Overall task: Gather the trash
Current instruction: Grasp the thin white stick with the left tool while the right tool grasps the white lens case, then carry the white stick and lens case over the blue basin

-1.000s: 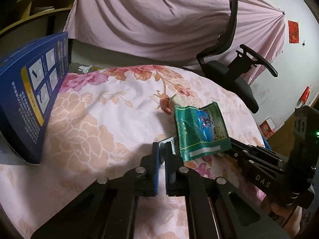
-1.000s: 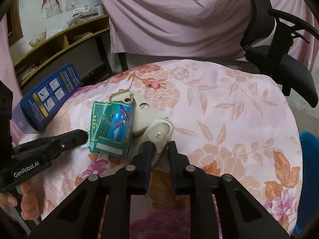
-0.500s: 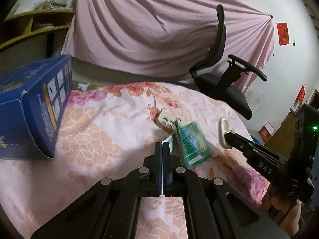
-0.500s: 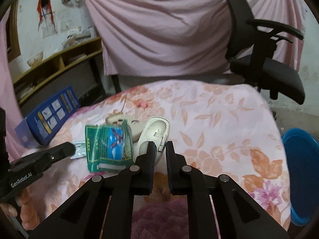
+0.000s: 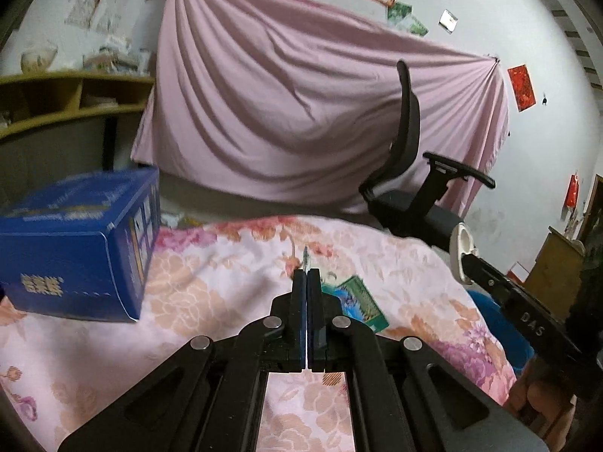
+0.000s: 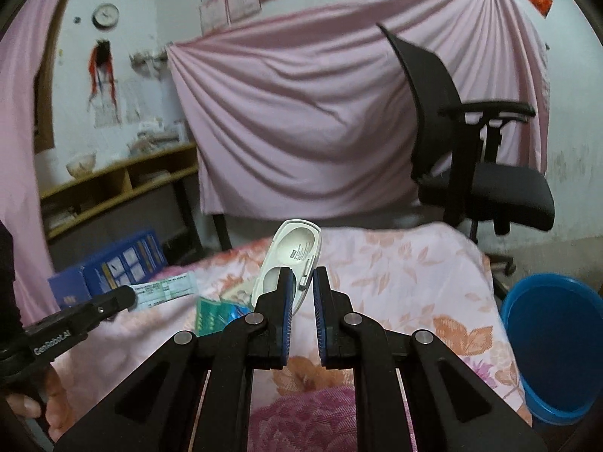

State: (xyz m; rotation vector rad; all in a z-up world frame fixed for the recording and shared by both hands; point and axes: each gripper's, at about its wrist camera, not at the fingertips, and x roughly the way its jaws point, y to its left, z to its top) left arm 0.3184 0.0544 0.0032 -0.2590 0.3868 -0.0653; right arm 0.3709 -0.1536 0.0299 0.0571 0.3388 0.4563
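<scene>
Holding two pieces of trash aloft over the floral tablecloth [image 5: 233, 263]. Left gripper [image 5: 307, 277] pinching edge-on something thin, barely a sliver poking past the pads in its own view; showing properly only in the right wrist view, as a pale printed paper slip [image 6: 166, 290] sticking out from the left gripper [image 6: 126, 295]. Right gripper [image 6: 301, 282] clamping the lower end of a white plastic shell [image 6: 294, 260], hollow side with a printed label facing the camera, tilting up and to the left; same shell appearing in the left wrist view only as a narrow white rim [image 5: 461, 250] at the tip of the right gripper [image 5: 467, 260]. Lying flat on the cloth between the two, a green snack wrapper [image 5: 360, 301], somewhat blurred, also partly hiding behind the right fingers [image 6: 213, 314]. Sitting at the table's left, a blue carton [image 5: 79, 252]. Showing in the right view alone: a blue basin [image 6: 554, 342] down beside the table. Standing beyond, a black office chair [image 6: 475, 158] against the pink drape [image 5: 301, 113].
</scene>
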